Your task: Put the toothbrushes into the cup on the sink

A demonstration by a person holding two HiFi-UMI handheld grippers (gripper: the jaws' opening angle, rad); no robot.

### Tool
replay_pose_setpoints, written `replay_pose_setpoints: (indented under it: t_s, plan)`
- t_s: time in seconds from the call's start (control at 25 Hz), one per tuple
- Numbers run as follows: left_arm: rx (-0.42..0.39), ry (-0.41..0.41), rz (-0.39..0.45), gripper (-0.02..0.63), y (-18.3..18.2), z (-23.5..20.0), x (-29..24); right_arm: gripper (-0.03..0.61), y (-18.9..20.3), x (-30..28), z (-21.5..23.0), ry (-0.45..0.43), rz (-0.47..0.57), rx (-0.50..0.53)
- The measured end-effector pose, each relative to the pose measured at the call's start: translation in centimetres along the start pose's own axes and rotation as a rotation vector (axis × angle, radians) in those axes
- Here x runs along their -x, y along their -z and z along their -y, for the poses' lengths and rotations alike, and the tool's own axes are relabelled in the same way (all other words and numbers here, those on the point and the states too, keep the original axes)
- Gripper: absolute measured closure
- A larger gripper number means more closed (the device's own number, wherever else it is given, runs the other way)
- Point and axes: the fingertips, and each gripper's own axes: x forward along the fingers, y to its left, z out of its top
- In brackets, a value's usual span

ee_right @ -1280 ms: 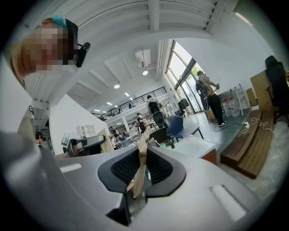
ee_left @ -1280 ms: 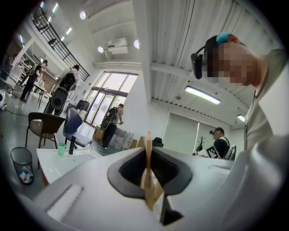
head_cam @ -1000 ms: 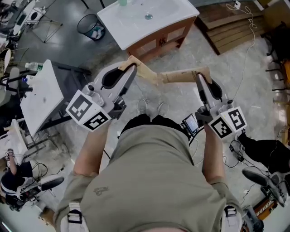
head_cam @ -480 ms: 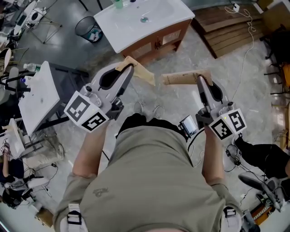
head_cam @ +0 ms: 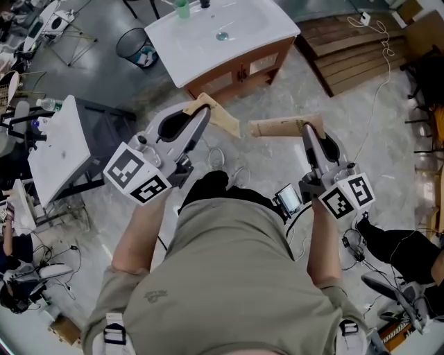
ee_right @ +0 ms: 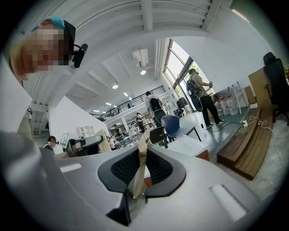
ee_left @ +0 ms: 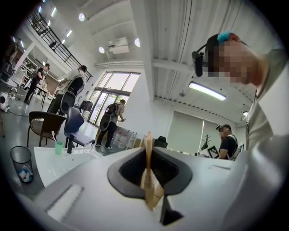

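Observation:
My left gripper is shut on a flat tan cardboard packet that sticks out ahead of it. In the left gripper view that packet shows edge-on between the closed jaws. My right gripper is shut on a second tan packet, which in the right gripper view is also edge-on. What the packets hold is hidden. The white sink on its wooden cabinet stands ahead, well apart from both grippers. A green cup with something upright in it stands at the sink's far rim, beside a dark tap.
A black waste bin stands left of the sink. A white tilted table is at my left. Wooden pallets and a cable lie at the right. Other people stand farther back in the room.
The sink has drawn nearer and shows more fully in the head view, with the cup now in sight. Both grippers moved forward with their packets, still shut.

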Motion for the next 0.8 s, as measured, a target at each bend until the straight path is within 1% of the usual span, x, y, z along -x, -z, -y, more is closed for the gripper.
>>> replay_pose_setpoints:
  t_s: [0.44, 0.8]
  plan:
    - [0.016, -0.018, -0.002, 0.588, 0.3, -3.1, -1.6, 0.529, 0.1, -3.2, 1.8, -0.01, -0.023, -0.003]
    - [0.034, -0.019, -0.009, 0.588, 0.6, -7.4, -3.6, 0.529, 0.2, -7.5, 3.6, -0.005, -0.043, -0.005]
